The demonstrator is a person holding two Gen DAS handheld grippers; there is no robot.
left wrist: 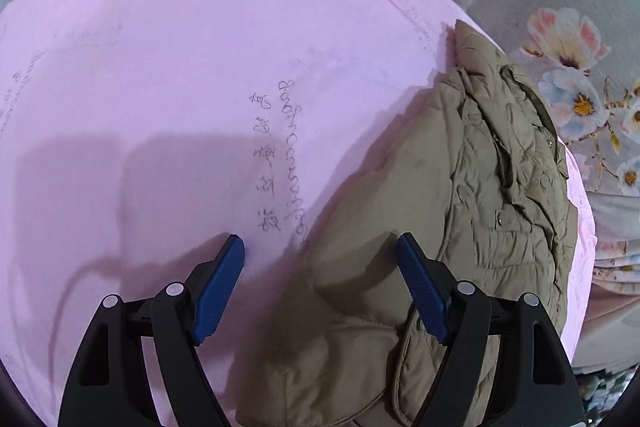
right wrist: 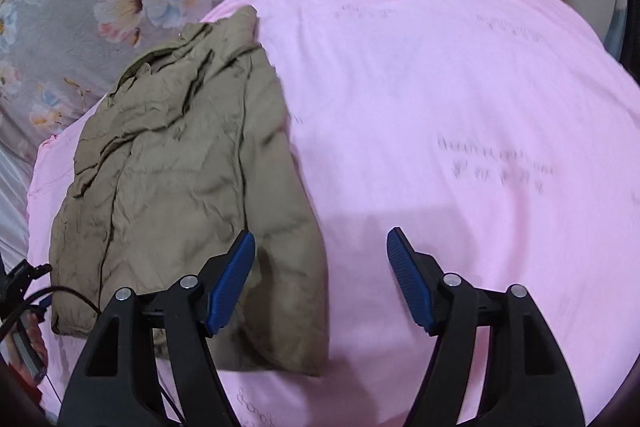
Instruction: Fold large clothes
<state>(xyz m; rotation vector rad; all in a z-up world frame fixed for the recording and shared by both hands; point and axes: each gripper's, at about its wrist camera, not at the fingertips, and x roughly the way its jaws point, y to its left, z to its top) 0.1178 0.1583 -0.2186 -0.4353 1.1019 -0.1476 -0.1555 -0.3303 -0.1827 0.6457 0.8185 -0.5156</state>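
Two grippers hang over the bed, and both are empty. The left gripper (left wrist: 320, 247) has its blue fingers (left wrist: 218, 291) spread wide, nothing between the pads. The right gripper (right wrist: 320, 241) has its jaws well apart too, with only cloth far below them.

Now the jacket (left wrist: 460, 227), the khaki padded one. It lies in a folded, rumpled bundle on the pink sheet (left wrist: 160, 67), which has faint writing printed across it. From the left wrist's view the jacket sits under the right-hand finger and runs up and away from it toward the sheet's edge; the left-hand finger hangs over bare pink. You can see snap buttons along the jacket's front and a rounded, smoother part nearest the camera, between the two fingers and below them.

Over on the right wrist's view it's the mirror of that. The jacket (right wrist: 192, 187) lies under the left-hand finger and stretches up to the left, while the right-hand finger hangs over open sheet (right wrist: 440, 87). Neither pad touches the fabric that I can see.

Beyond the sheet, a grey flowered bedspread (left wrist: 560, 27) shows, and a black cable (right wrist: 36, 299) trails at the lower left of the right wrist's view.
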